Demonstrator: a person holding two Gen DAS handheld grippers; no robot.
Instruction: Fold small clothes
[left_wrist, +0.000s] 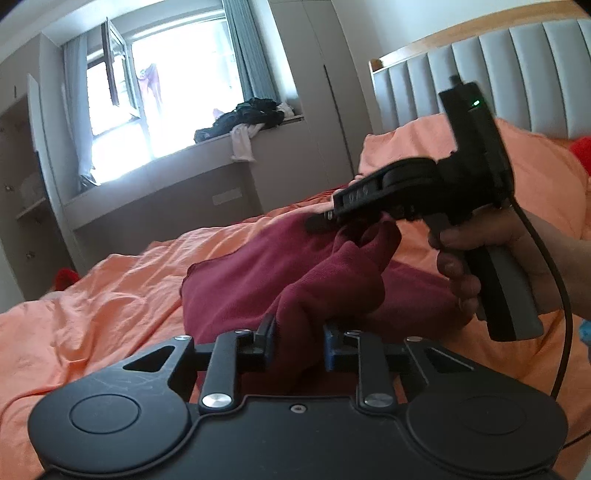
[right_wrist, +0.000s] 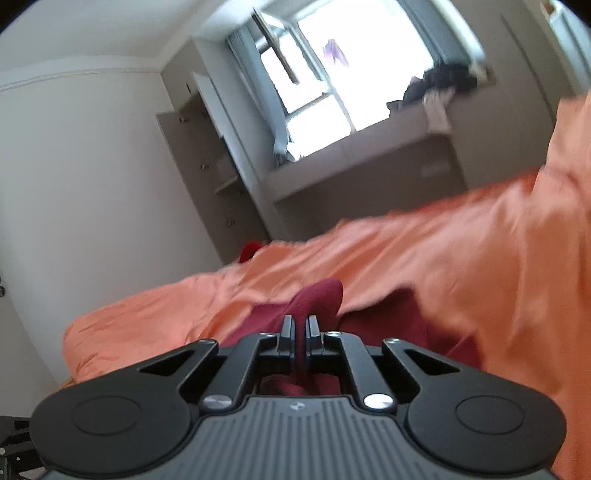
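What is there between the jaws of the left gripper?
A bunched fold of the dark red garment sits between the left gripper's jaws, seen in the left wrist view.

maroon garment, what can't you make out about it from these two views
- Maroon garment, left wrist view: its near edge is hidden behind the left gripper; what kind of garment it is stays unclear, bunched.
- Right wrist view: most of it lies behind the right gripper.
- Orange bedding, right wrist view: motion-blurred at right.

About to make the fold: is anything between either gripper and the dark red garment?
Nothing visible. The right gripper is shut on a raised bunch of the dark red garment, and the left gripper has cloth between its fingers. Around it only the orange bedcover shows.
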